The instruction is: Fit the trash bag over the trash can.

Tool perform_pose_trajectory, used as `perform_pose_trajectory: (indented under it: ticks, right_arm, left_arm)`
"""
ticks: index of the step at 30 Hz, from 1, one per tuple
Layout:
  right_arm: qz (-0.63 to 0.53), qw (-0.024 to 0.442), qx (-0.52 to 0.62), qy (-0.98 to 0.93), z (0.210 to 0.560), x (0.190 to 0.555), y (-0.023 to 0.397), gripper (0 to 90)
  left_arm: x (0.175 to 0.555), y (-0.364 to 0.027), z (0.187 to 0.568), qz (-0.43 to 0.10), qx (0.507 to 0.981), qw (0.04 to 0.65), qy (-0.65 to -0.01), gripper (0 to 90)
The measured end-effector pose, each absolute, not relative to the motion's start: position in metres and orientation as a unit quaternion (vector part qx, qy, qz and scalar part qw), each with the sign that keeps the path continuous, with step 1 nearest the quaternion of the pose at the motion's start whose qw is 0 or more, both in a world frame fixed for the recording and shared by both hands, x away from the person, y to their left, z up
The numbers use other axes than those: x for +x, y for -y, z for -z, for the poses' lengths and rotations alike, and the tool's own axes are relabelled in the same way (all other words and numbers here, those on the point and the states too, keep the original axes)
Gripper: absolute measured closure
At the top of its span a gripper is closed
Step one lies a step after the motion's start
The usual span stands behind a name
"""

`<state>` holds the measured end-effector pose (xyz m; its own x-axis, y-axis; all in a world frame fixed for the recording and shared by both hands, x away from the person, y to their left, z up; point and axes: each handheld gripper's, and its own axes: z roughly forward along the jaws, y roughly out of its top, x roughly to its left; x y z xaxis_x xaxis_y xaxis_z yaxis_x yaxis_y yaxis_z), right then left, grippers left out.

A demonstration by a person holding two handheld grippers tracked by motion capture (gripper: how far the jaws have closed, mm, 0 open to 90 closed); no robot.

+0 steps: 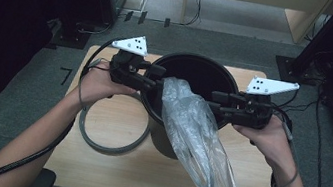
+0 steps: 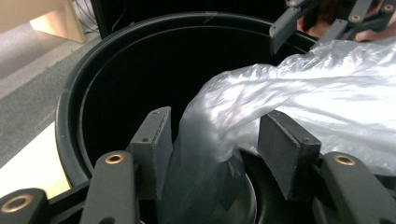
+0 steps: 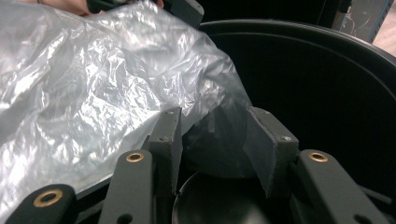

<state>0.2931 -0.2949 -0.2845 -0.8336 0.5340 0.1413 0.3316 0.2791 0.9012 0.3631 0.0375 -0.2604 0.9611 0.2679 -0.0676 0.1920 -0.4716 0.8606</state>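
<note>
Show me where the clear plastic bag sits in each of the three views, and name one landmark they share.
High view: the clear plastic bag runs from the black bin's mouth down to the lower right, over the near rim.
Left gripper view: it fills the right half and drops between the two jaws.
Right gripper view: it covers the upper left, reaching the left jaw.
Shared landmark: the black bin's round rim.

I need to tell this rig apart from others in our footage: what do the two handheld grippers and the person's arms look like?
Both the left gripper and the right gripper are black, with flat dark grey pads and brass-coloured pivot rivets on the linkages. Each carries a pale three-cornered plate marked with black dots. A black cable trails along each forearm. The forearms are bare, with no sleeves visible.
</note>
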Motion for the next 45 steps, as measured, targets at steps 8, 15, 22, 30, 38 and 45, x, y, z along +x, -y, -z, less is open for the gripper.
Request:
perform_pose_trajectory:
  ticks: [8, 15, 22, 30, 38, 45]
  right_arm:
    - [-0.542, 0.1, 0.271, -0.789, 0.279, 0.294, 0.295, 58.0]
    - [-0.546, 0.096, 0.274, -0.786, 0.277, 0.295, 0.294, 58.2]
    - [-0.545, 0.098, 0.276, -0.785, 0.282, 0.294, 0.294, 56.9]
    - [-0.548, 0.099, 0.267, -0.787, 0.285, 0.285, 0.289, 52.9]
    - [-0.546, 0.094, 0.254, -0.793, 0.29, 0.274, 0.282, 51.6]
    - [-0.544, 0.101, 0.249, -0.795, 0.294, 0.262, 0.275, 43.1]
  left_arm:
    - [0.357, -0.026, 0.258, -0.026, 0.864, 0.488, -0.123, 73.3]
    - [0.368, -0.024, 0.249, 0.01, 0.844, 0.51, -0.167, 89.5]
    - [0.379, -0.027, 0.241, 0.013, 0.829, 0.524, -0.193, 90.0]
    - [0.386, -0.027, 0.237, 0.012, 0.82, 0.531, -0.213, 90.0]
    - [0.388, -0.028, 0.241, 0.009, 0.823, 0.524, -0.219, 89.7]
    - [0.385, -0.026, 0.24, 0.013, 0.825, 0.52, -0.219, 86.8]
